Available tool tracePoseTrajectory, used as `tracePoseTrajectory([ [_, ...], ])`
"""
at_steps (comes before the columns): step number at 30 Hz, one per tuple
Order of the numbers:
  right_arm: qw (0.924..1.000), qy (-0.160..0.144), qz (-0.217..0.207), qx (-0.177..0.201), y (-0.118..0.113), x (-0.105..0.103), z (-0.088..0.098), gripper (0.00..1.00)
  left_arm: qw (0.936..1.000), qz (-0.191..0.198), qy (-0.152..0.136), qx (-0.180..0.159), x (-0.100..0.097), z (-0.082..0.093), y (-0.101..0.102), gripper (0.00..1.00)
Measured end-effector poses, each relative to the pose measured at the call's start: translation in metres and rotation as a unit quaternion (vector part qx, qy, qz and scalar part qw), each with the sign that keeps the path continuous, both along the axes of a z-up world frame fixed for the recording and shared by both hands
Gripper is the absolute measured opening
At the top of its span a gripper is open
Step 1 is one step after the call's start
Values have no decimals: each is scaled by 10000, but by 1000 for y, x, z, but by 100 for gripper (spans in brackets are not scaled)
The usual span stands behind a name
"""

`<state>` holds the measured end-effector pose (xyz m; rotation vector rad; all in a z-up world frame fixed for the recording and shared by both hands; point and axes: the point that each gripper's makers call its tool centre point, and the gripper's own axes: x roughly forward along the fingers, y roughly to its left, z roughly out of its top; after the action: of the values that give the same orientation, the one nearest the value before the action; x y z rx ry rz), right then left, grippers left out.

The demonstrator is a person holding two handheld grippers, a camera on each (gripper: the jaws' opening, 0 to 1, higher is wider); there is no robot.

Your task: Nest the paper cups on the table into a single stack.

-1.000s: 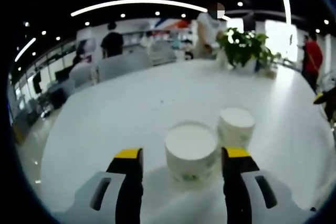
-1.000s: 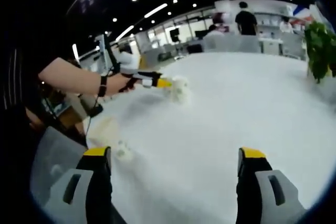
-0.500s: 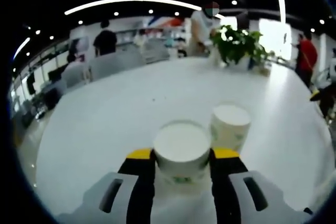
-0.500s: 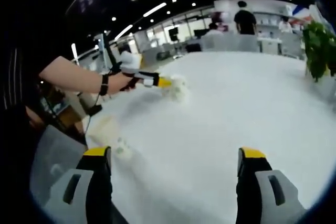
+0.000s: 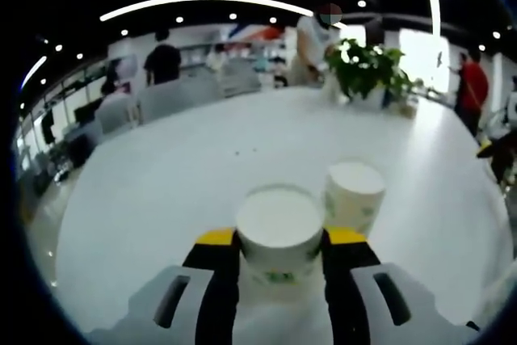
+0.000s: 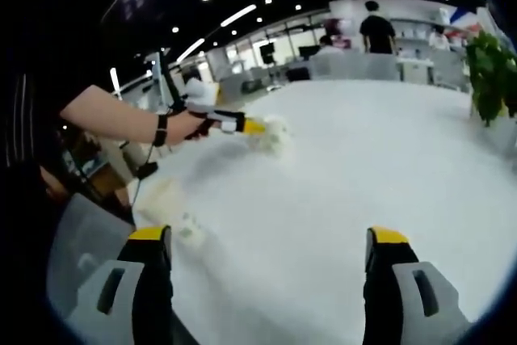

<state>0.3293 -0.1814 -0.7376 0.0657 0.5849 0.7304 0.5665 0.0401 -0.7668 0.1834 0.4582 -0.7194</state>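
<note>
Since a second ago the left gripper [image 5: 276, 241] has drawn its yellow-tipped jaws in from wide apart until they clamp the near paper cup [image 5: 279, 228] at lower centre of the left gripper view; over the last half second nothing there has shifted. That cup stands upright, its long axis vertical, squeezed on both flanks. The coming move turns on the second paper cup [image 5: 354, 191], which stands just up and to the right of the held one, close beside it and also upright, so I judge the held cup must be lifted before it can be carried over and lowered into that mouth. White table [image 5: 186, 167] spreads bare to the upper left, and a potted plant [image 5: 370, 70] sits far back at upper right, well out of the path. In the right gripper view the left gripper [image 6: 252, 127] shows at middle left on the person's arm with its cup [image 6: 273, 133] blurred at the tip. Two more pale cups [image 6: 174, 212], blurred, lie at lower left. The right gripper [image 6: 271, 252] waits with jaws wide apart over bare table, well apart from the cups.
</note>
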Motion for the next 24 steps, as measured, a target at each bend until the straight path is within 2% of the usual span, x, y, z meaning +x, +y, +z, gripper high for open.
tracePoseTrajectory([
  [9,10000,-35,18,18,4,-2,4,98,10000,43,-40,44,-9,12,5,38],
  [19,9998,-170,13,101,10,-5,19,98,9998,170,-81,27,-20,30,14,38],
  [24,9997,-221,13,130,11,-8,24,98,9996,266,-107,-74,-28,41,15,38],
])
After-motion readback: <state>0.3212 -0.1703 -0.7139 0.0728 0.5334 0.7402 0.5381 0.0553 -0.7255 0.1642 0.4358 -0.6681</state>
